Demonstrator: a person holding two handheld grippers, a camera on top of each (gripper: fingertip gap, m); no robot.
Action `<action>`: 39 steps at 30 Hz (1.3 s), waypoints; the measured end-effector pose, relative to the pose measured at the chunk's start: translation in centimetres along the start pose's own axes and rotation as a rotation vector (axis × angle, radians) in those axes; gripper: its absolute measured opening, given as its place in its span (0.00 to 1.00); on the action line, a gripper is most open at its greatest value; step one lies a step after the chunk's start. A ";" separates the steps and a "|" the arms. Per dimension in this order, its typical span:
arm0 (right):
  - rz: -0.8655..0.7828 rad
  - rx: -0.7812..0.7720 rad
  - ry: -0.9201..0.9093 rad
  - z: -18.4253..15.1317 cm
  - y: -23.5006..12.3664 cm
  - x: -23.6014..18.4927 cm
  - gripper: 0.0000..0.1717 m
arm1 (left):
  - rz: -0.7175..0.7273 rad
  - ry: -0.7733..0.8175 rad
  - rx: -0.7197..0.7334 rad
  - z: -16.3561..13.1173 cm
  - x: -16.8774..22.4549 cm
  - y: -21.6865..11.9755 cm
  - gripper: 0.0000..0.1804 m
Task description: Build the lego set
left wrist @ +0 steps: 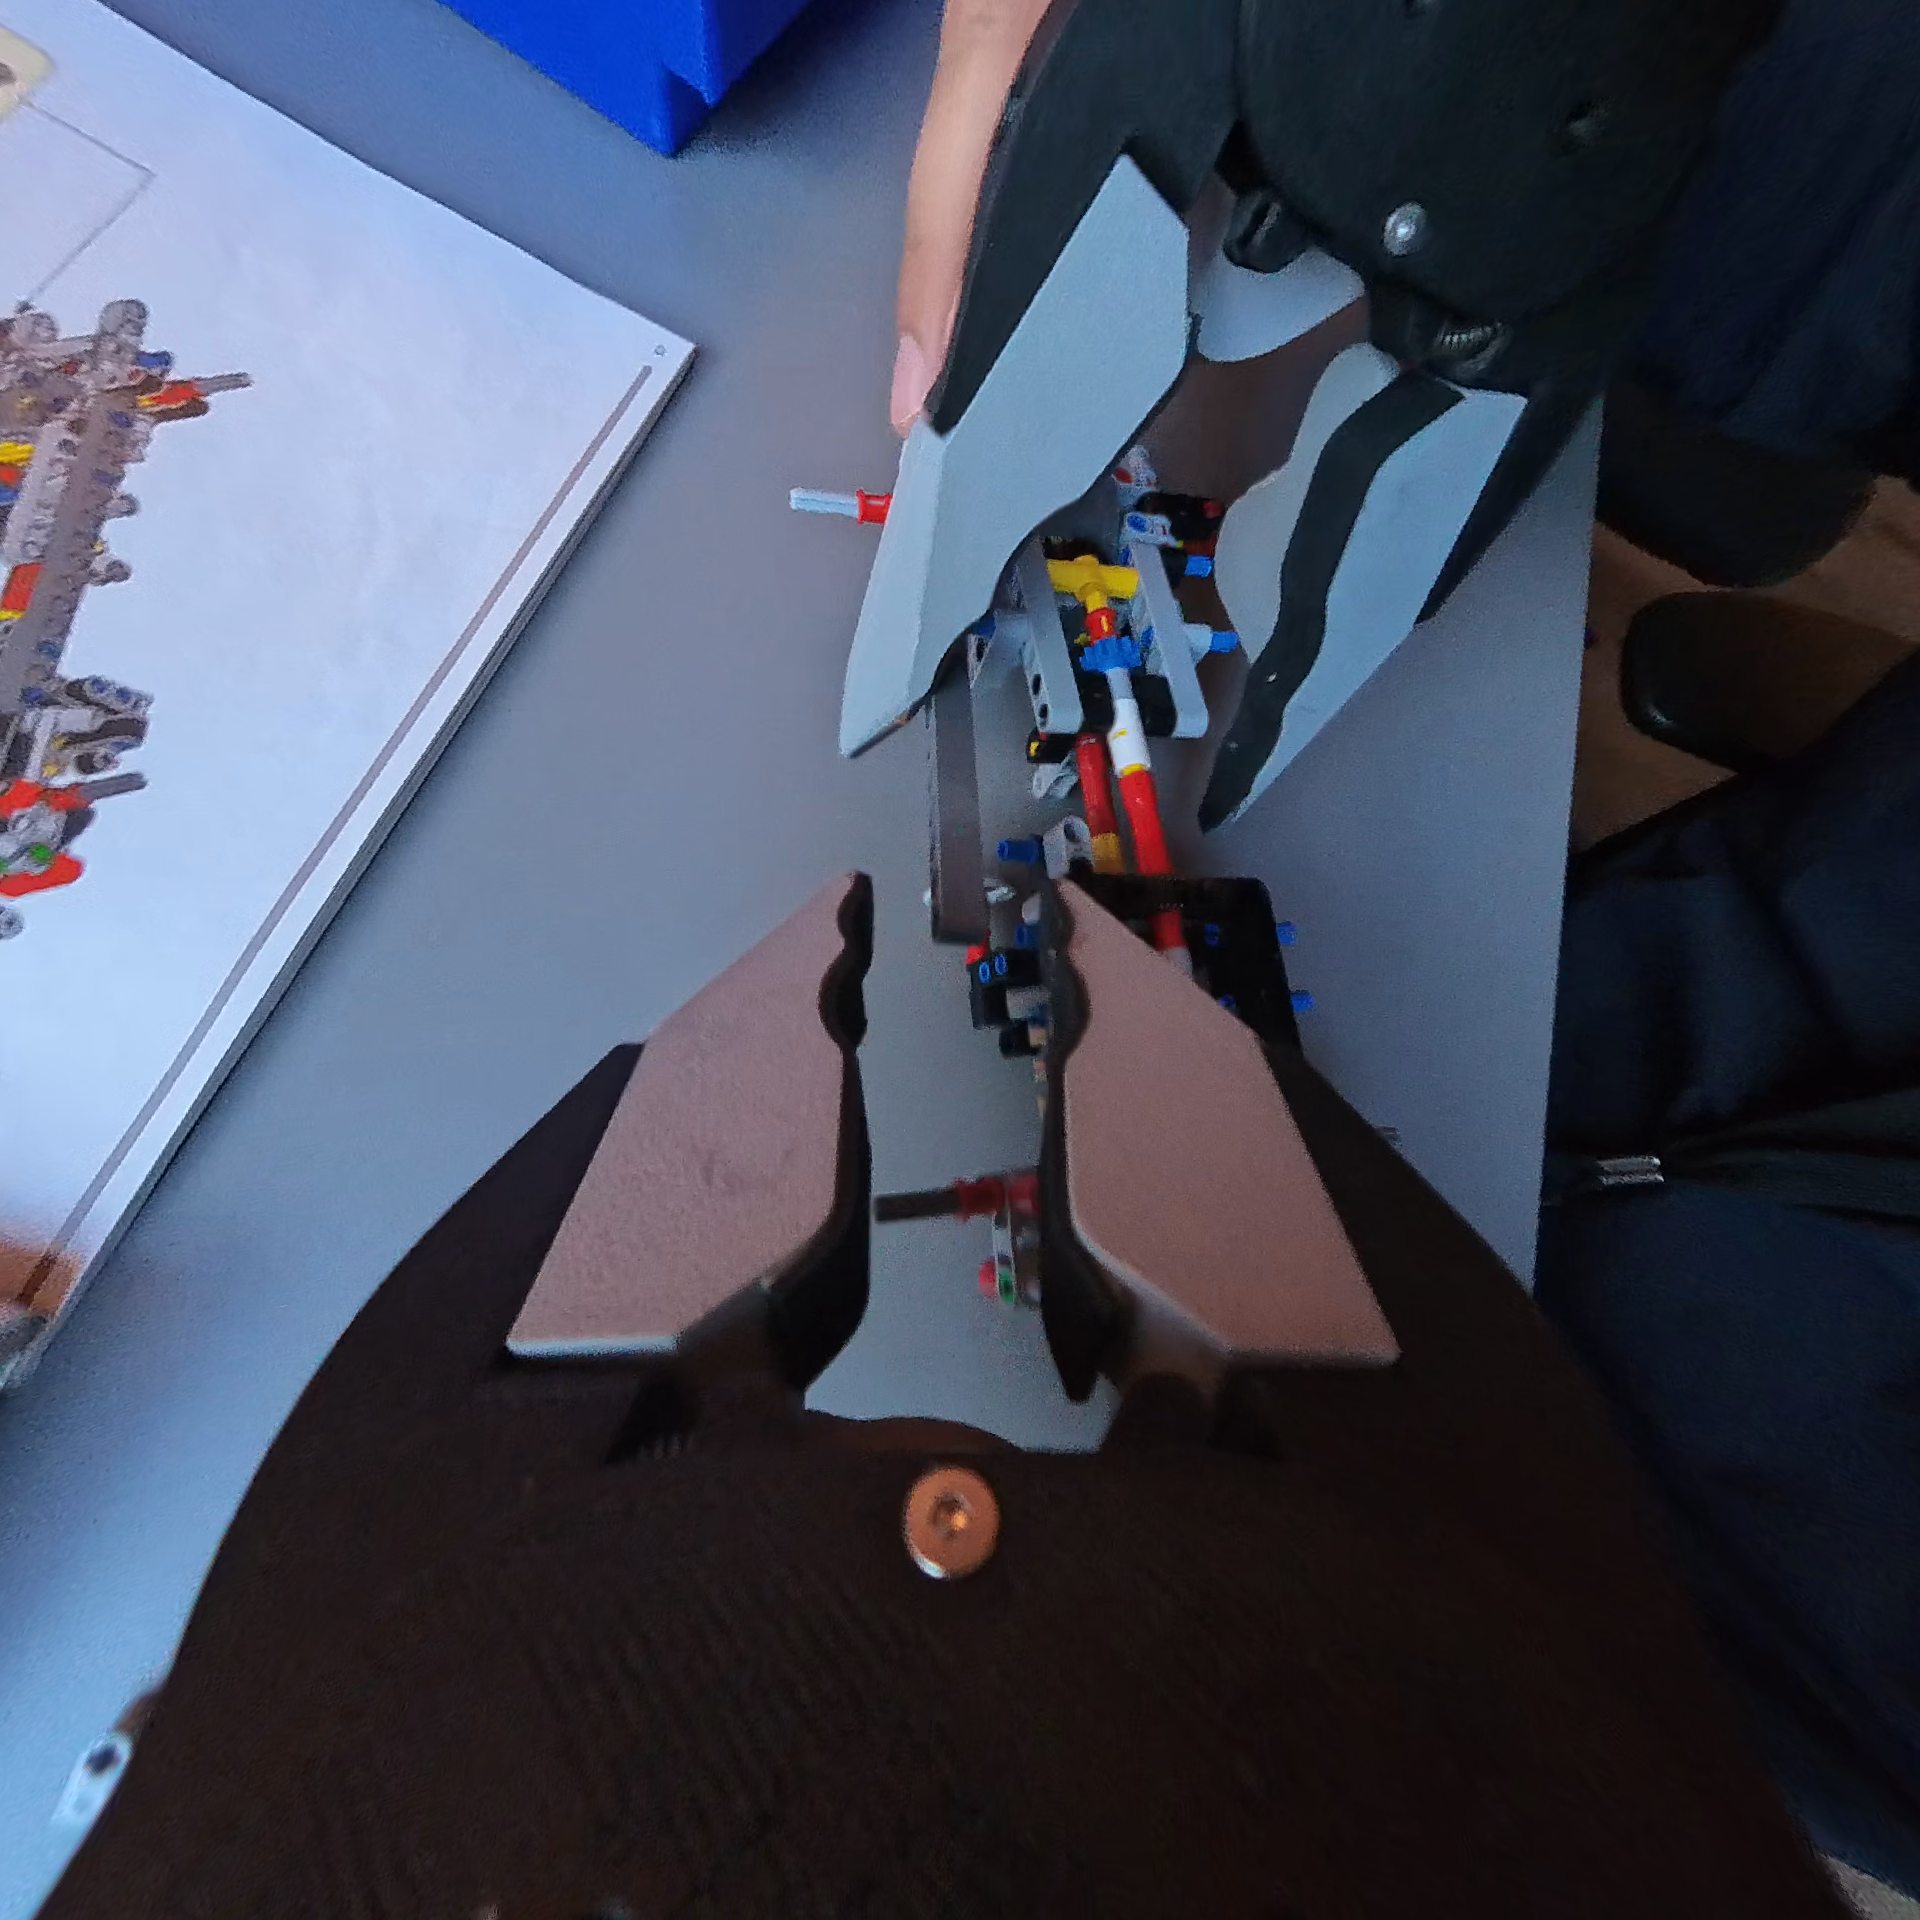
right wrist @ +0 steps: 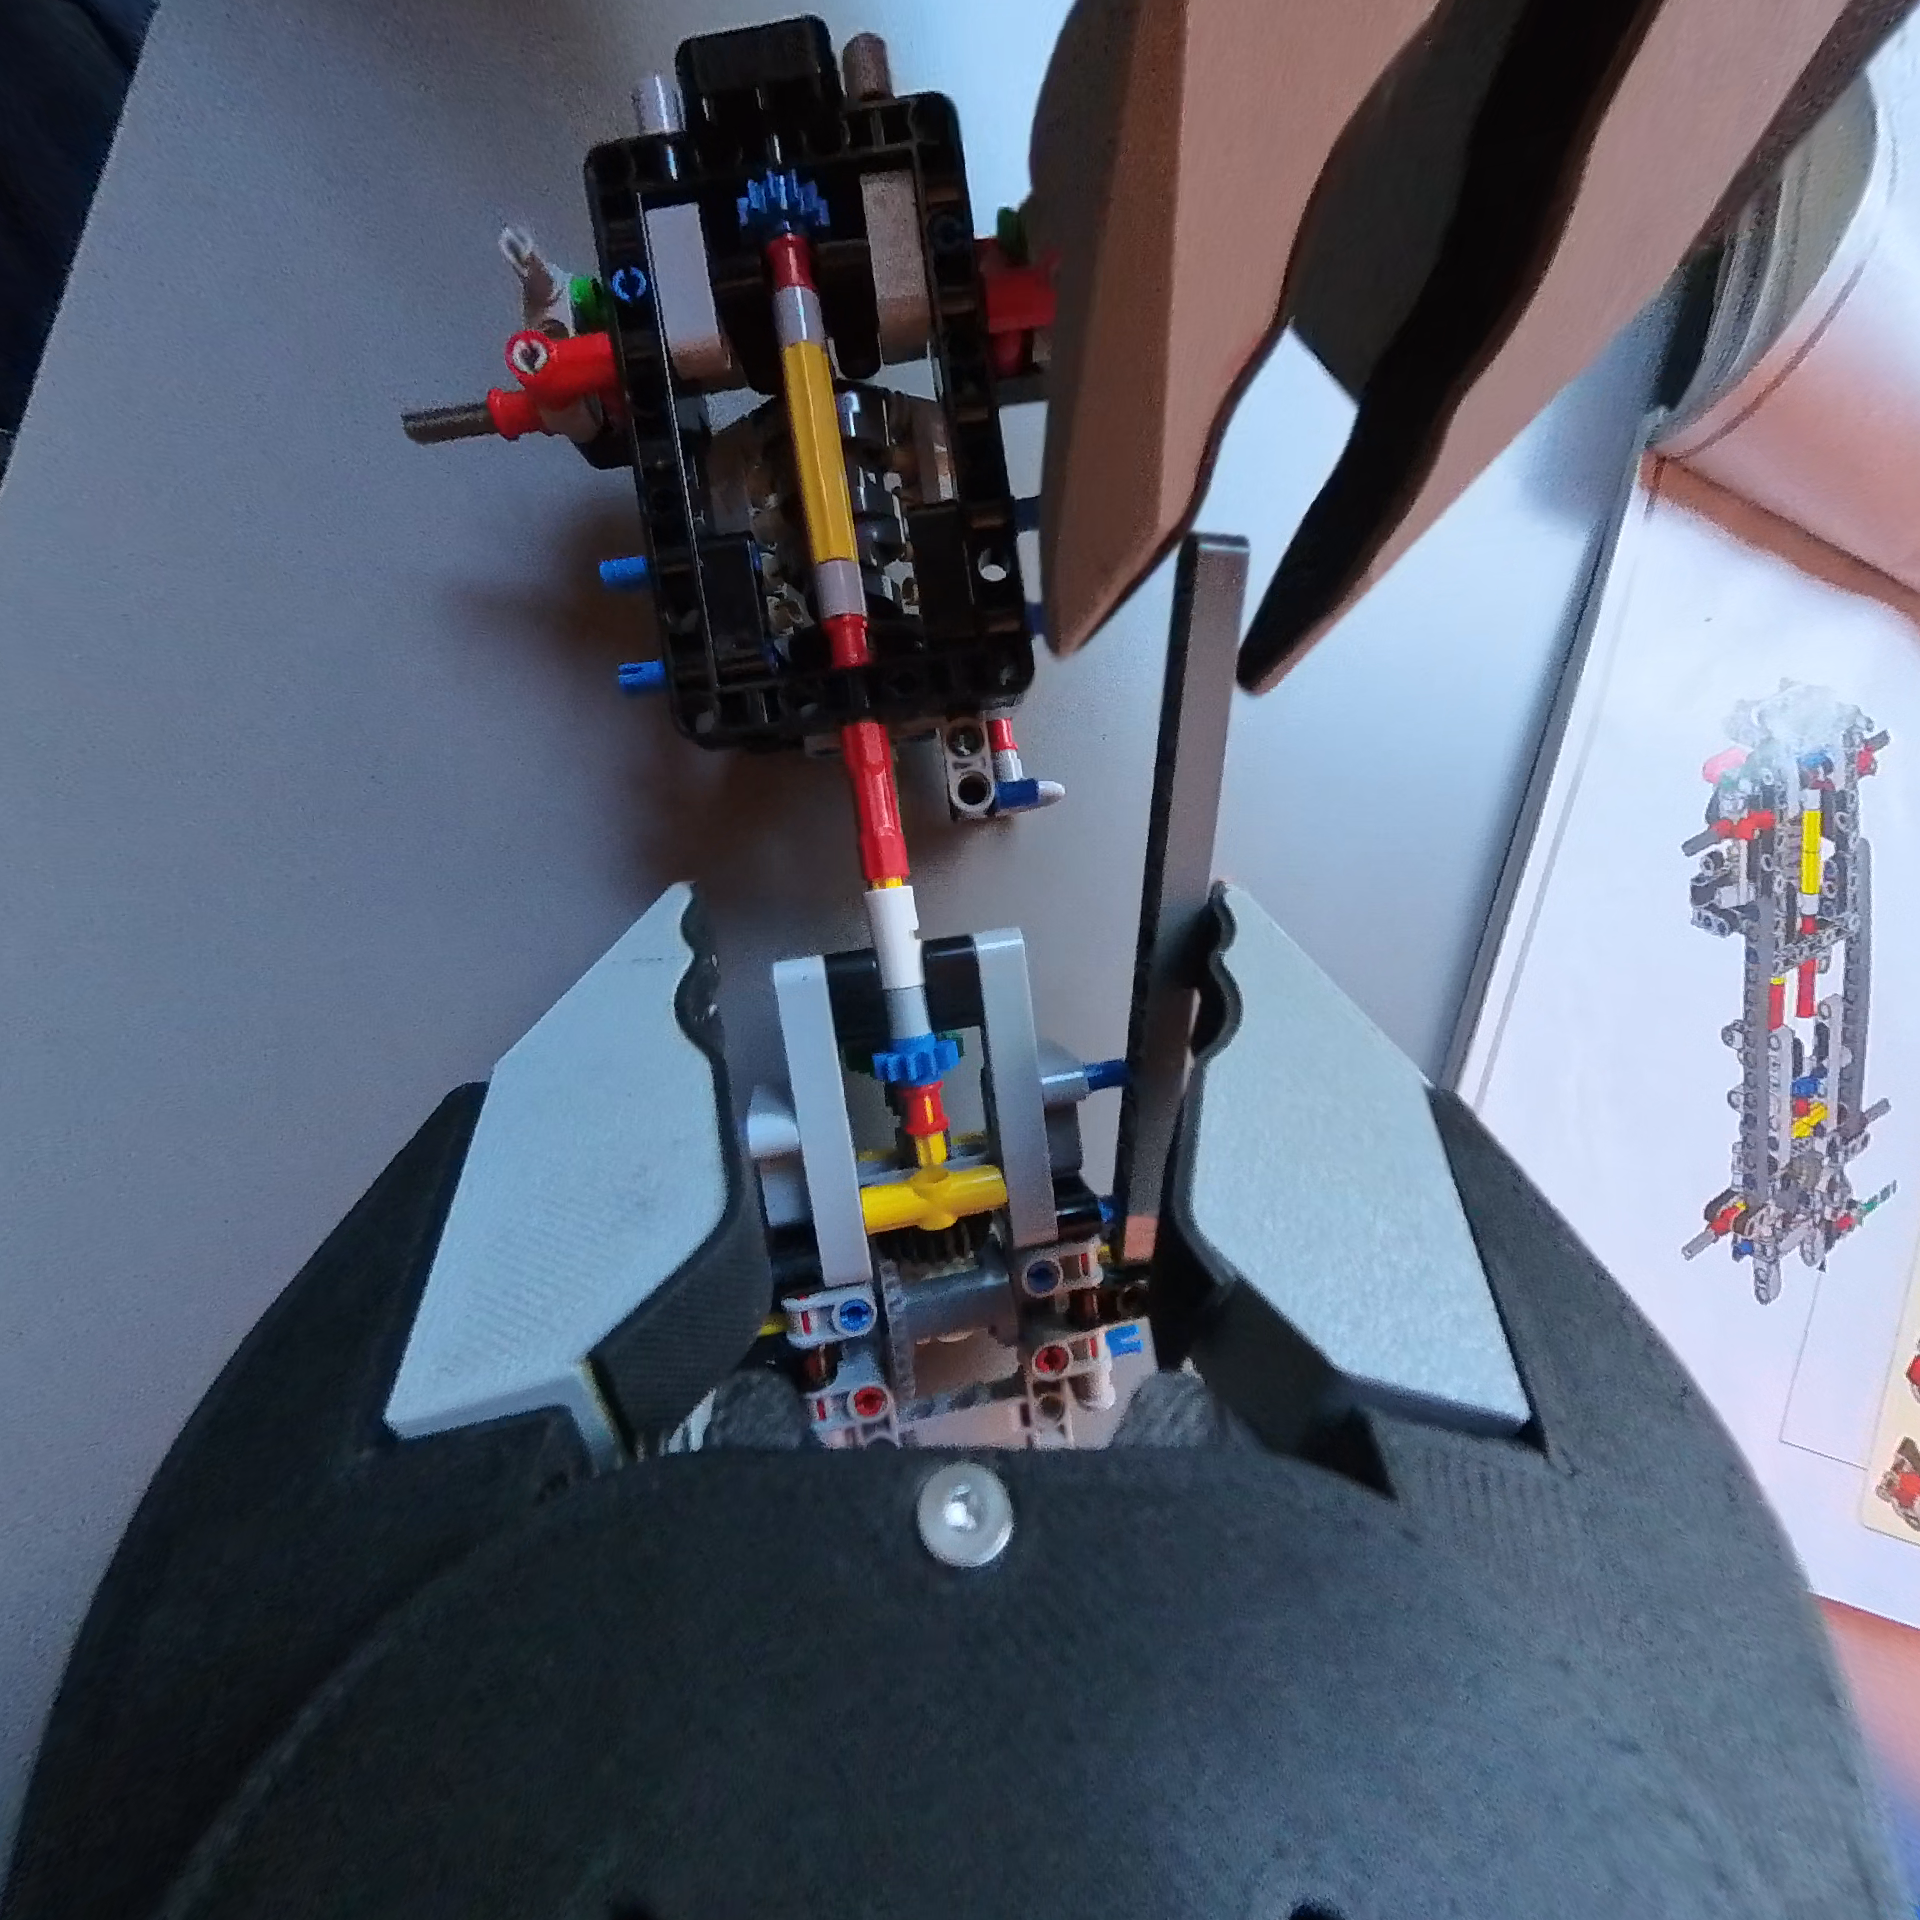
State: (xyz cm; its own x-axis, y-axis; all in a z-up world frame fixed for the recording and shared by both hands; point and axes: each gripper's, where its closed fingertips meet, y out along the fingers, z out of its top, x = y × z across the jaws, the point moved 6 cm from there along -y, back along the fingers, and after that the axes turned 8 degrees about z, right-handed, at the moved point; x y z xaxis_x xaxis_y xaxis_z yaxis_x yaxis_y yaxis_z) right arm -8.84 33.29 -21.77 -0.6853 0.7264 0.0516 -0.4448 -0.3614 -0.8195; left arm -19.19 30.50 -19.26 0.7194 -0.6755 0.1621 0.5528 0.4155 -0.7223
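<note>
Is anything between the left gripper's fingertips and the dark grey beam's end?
Nothing visible does. The dark grey beam ends right at the gap of the open left gripper. The black frame sits off to one side.

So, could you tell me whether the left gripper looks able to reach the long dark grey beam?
Probably yes: the dark grey beam's near end lies at the mouth of the left gripper's open jaws, nothing between. The black frame crowds one finger, and the right gripper stands round the far end.
</note>
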 end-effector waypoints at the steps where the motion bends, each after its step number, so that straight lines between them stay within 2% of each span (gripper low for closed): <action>1: -0.002 0.000 -0.004 0.1 0.0 0.0 0.53 | 0.004 -0.007 0.009 -0.2 -0.1 -0.5 0.17; 7: -0.006 -0.015 -0.038 1.0 0.2 -0.1 0.55 | 0.003 0.025 0.052 -1.4 1.1 -2.9 0.29; 10: -0.006 -0.004 -0.071 1.9 0.4 -0.2 0.55 | 0.127 0.103 0.083 -1.6 1.7 -3.5 0.30; 13: -0.006 0.001 -0.096 2.6 0.6 -0.1 0.55 | 0.239 0.167 0.100 -2.1 2.4 -3.4 0.26; 16: -0.007 0.000 -0.098 2.6 0.8 0.0 0.54 | 0.263 0.191 0.078 -2.9 3.1 -2.8 0.26; 30: -0.032 -0.059 -0.138 2.8 1.0 0.0 0.53 | 0.202 0.151 0.057 -3.0 3.9 -1.7 0.18; 32: -0.023 -0.070 -0.137 2.7 1.0 0.0 0.53 | 0.207 0.121 0.079 -2.9 3.3 -2.0 0.08; 33: -0.024 -0.074 -0.134 2.7 1.0 0.0 0.53 | 0.186 0.111 0.089 -2.9 3.2 -2.0 0.08; 39: -0.009 0.043 -0.102 2.6 -0.1 0.4 0.48 | 0.170 0.091 0.069 -3.2 3.0 -1.7 0.08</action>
State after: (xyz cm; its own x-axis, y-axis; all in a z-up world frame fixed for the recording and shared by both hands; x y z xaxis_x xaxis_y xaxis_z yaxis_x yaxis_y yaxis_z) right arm -10.53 32.11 -20.18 -0.7352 0.6673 0.1189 -0.4741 -0.3810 -0.7937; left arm -19.37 25.80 -19.71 0.7655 -0.6430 -0.0226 0.4561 0.5671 -0.6858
